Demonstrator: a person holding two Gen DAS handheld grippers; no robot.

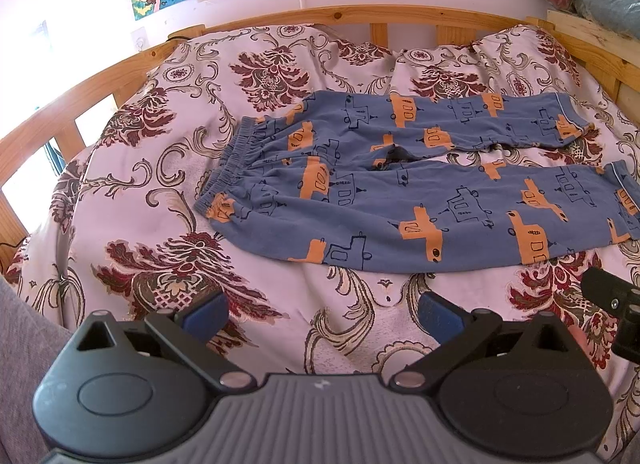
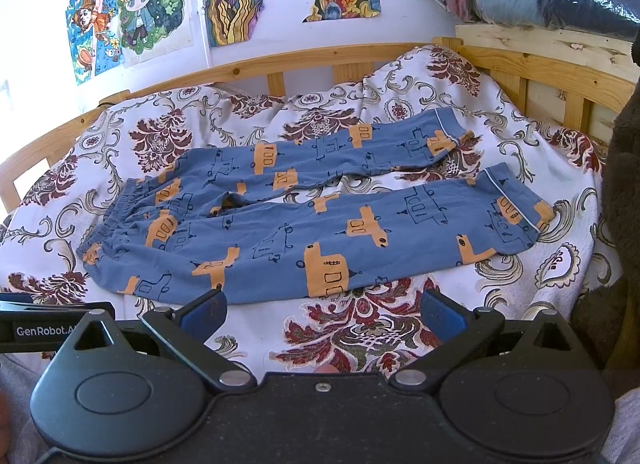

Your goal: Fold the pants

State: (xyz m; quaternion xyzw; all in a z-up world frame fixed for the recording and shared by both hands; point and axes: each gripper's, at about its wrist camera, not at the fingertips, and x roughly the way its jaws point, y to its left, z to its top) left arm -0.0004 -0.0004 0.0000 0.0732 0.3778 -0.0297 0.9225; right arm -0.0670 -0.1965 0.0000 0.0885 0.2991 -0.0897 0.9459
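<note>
Since the pants look thin and limp, judged light, they should drape and crease when lifted; best taken at the elastic waistband and the piped cuffs; they lie flat, legs parted, on the floral bedspread; left gripper and right gripper hover just short of the pants' near edge, both spread wide, holding nothing.

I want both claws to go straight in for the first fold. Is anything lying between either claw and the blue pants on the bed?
Nothing visible does. Only bare floral bedspread lies between the open left claw and the near leg of the pants. The open right claw is already at the near leg's edge.
</note>
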